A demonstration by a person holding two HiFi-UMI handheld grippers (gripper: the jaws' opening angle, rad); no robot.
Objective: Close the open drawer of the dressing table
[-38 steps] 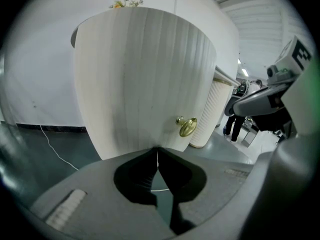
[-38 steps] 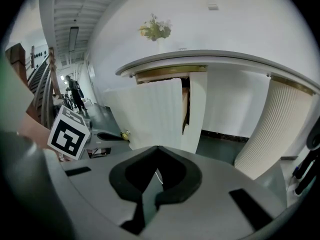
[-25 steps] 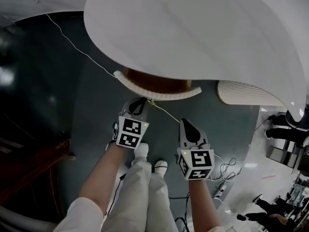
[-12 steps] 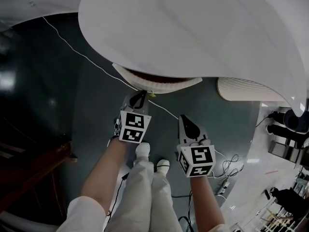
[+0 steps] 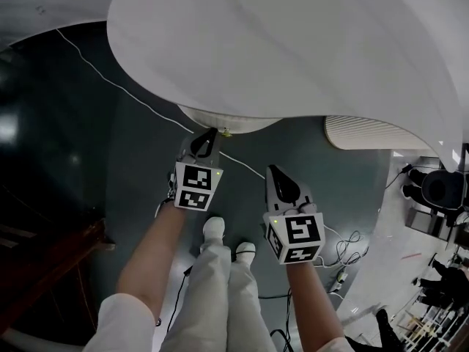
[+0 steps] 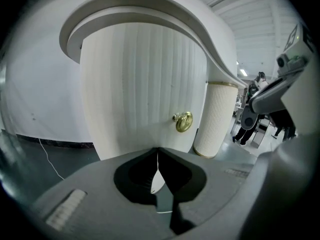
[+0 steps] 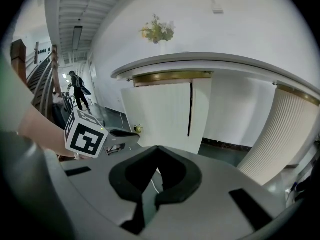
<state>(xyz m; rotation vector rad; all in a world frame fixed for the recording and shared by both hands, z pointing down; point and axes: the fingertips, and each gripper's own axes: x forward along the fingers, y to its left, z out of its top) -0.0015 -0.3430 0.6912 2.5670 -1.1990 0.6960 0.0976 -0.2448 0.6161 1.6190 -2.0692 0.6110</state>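
The dressing table's white top [image 5: 293,50] fills the upper head view. Only a thin curved strip of its ribbed drawer front [image 5: 220,121] shows below the top's edge. In the left gripper view the drawer front [image 6: 140,84] stands close ahead, with a gold ring knob [image 6: 183,121] at its right. My left gripper [image 5: 209,136] is shut, its tip at the drawer front just left of the knob. My right gripper [image 5: 275,173] is shut on nothing and hangs back, right of the drawer. From the right gripper view the drawer front [image 7: 160,114] has a dark vertical gap [image 7: 190,109] at its side.
A ribbed white pedestal [image 5: 366,132] stands right of the drawer. A white cable [image 5: 110,79] runs across the dark floor. My legs and shoes [image 5: 214,229] are below the grippers. Cables [image 5: 344,259] lie at the lower right, with people beyond. Flowers [image 7: 157,31] sit on the tabletop.
The drawer has slid in under the tabletop; its brown inside no longer shows. My left gripper moved forward with the drawer front. The right gripper shifted slightly forward.
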